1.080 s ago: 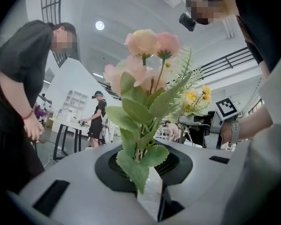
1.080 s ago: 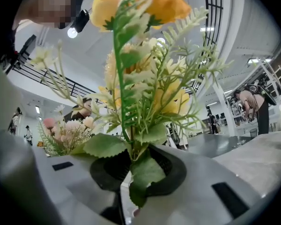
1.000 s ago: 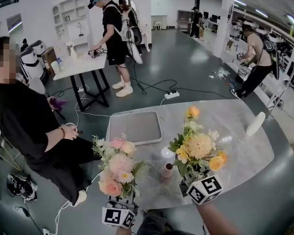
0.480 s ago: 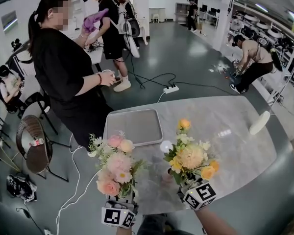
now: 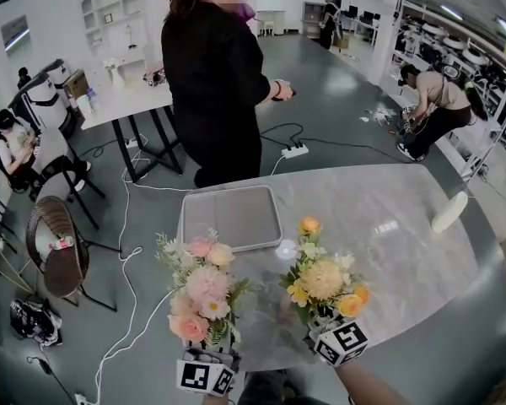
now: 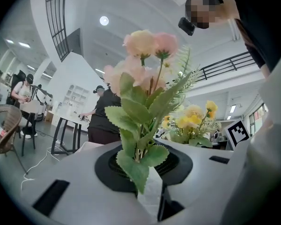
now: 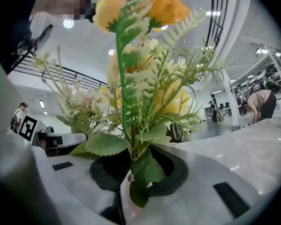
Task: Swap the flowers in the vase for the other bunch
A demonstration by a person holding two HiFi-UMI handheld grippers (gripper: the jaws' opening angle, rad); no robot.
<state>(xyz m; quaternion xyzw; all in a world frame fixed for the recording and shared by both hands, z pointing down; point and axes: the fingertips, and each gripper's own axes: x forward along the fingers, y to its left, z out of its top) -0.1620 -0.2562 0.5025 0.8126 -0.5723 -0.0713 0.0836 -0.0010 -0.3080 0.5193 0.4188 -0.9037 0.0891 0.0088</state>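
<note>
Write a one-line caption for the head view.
Left gripper holds the pink bunch, right gripper the yellow bunch, both upright at the marble table.

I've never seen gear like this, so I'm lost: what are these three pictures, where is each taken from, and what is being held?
There is no robot here. A person holds a two-jaw tool in each hand. The wide picture comes from a camera on that person's head, looking down at a marble table with a grey tray on it. The other two pictures come from a camera riding on each tool, looking along its jaws. The left tool is closed on the stems of a pink bunch. The right tool is closed on the stems of a yellow bunch. Both bunches are upright, near the table's front edge. Another person stands beyond the table.
</note>
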